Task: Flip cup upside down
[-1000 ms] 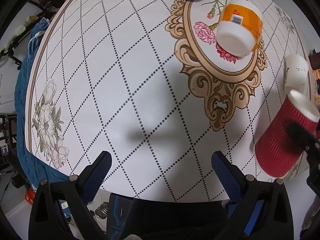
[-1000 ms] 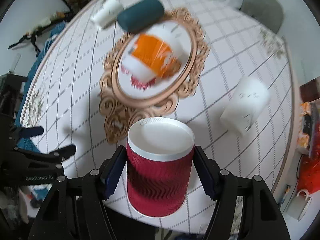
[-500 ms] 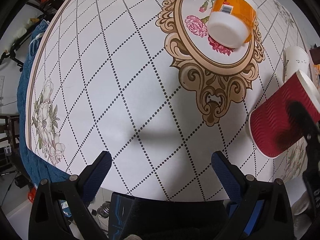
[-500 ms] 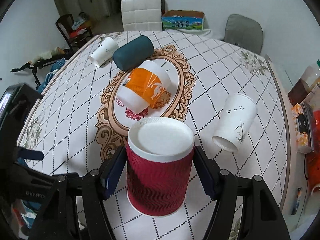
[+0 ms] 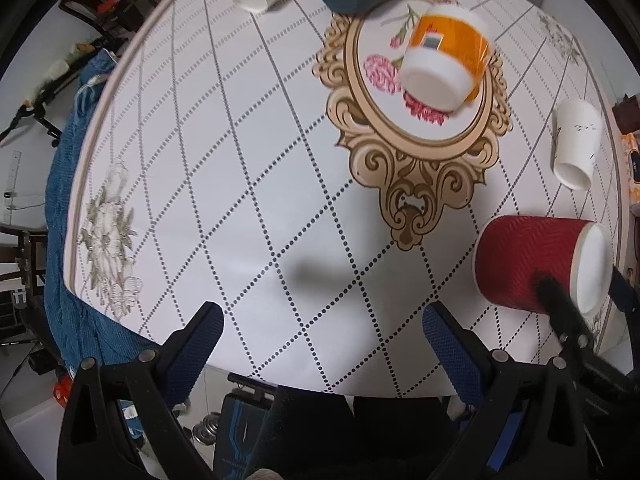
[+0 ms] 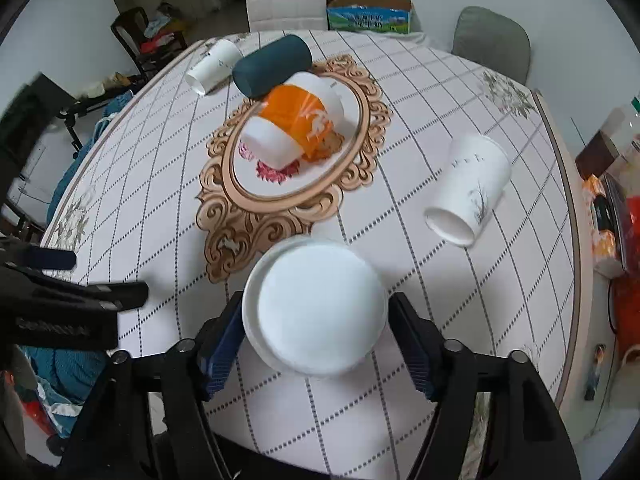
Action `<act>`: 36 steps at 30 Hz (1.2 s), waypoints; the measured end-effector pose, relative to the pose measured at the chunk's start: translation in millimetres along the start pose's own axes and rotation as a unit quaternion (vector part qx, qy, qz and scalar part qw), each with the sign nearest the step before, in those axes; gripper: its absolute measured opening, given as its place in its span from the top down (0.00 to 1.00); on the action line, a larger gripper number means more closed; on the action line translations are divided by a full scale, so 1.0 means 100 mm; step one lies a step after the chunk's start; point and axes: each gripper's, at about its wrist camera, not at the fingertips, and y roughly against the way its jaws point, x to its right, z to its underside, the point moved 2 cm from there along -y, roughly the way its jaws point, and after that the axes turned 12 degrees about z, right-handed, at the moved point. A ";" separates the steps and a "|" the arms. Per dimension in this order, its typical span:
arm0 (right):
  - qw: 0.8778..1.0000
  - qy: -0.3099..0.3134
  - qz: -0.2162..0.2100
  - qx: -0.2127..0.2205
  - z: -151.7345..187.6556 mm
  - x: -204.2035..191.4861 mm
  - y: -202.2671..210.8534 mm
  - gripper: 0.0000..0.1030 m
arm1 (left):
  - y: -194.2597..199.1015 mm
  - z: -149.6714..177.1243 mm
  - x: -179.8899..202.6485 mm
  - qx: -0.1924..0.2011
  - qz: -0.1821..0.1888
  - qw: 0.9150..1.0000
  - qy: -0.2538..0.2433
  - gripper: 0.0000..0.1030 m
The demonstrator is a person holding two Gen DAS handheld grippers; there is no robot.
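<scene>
- Spreading under everything, we see the round tabletop [image 6: 420, 92] with its dotted diamond grid and an ornate gold-framed oval [image 6: 296, 200] printed at its middle.
- We find a dark teal cylinder [image 6: 272, 65] lying on its side at the far rim of that oval, touching the orange-and-white cup [image 6: 298, 122], which also lies on its side inside the oval.
- We hold the red ribbed cup [image 5: 528, 264] in the right tongs [image 6: 316, 338], which are closed on its sides; it is tipped over sideways above the tabletop's near edge, its white flat end [image 6: 316, 306] facing the right wrist camera.
- We see a white paper cup [image 6: 468, 190] lying on its side to the right of the oval, and another white cup [image 6: 214, 65] lying just beside the teal cylinder.
- Our left tongs [image 5: 322, 334] stand wide open with nothing between them, over the near part of the tabletop, left of the red cup.
</scene>
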 end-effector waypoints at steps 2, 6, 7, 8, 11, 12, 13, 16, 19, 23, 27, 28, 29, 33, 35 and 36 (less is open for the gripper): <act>1.000 -0.010 0.003 -0.008 0.04 0.07 0.08 0.18 | 0.12 0.04 0.03 0.011 0.004 1.000 -0.002 0.01; 0.999 -0.043 0.016 -0.014 0.12 0.27 0.36 0.09 | 0.42 0.11 0.10 0.046 0.004 0.999 -0.016 0.01; 0.998 -0.055 0.020 -0.011 0.14 0.32 0.46 0.09 | 0.50 0.12 0.14 0.056 0.005 0.998 -0.020 0.01; 0.997 -0.067 0.031 -0.005 0.16 0.39 0.60 0.09 | 0.57 0.14 0.16 0.065 0.006 0.998 -0.024 0.01; 0.994 -0.092 0.062 0.008 0.18 0.52 0.90 0.05 | 0.80 0.15 0.18 0.092 0.013 0.995 -0.038 0.01; 0.992 -0.098 0.073 0.011 0.19 0.56 0.99 0.05 | 0.91 0.20 0.21 0.103 0.017 0.994 -0.045 0.01; 0.990 -0.108 0.084 0.013 0.21 0.59 1.11 0.05 | 1.00 0.23 0.25 0.109 0.020 0.993 -0.050 0.01; 0.987 -0.126 0.096 0.017 0.25 0.63 1.37 0.05 | 1.18 0.32 0.27 0.125 0.033 0.990 -0.064 0.01; 0.984 -0.139 0.105 0.032 0.32 0.61 1.68 0.05 | 1.40 0.46 0.27 0.145 0.043 0.986 -0.074 0.01; 0.980 -0.151 0.120 0.050 0.45 0.57 2.16 0.05 | 1.76 0.67 0.27 0.175 0.054 0.979 -0.088 0.01; 0.975 -0.158 0.138 0.072 0.58 0.52 2.64 0.05 | 2.16 0.91 0.25 0.206 0.058 0.971 -0.104 0.01; 0.973 -0.161 0.142 0.081 0.62 0.51 2.80 0.05 | 2.22 0.96 0.25 0.211 0.058 0.970 -0.106 0.01; 0.972 -0.163 0.144 0.086 0.64 0.51 2.91 0.05 | 2.30 1.01 0.25 0.217 0.059 0.968 -0.109 0.01; 0.969 -0.164 0.147 0.113 0.73 0.49 3.35 0.05 | 2.62 1.21 0.26 0.239 0.061 0.962 -0.116 0.01; 0.967 -0.163 0.148 0.130 0.76 0.48 3.59 0.04 | 2.76 1.29 0.27 0.250 0.060 0.959 -0.118 0.01; 0.966 -0.163 0.148 0.138 0.77 0.48 3.70 0.04 | 2.83 1.33 0.28 0.254 0.061 0.958 -0.118 0.01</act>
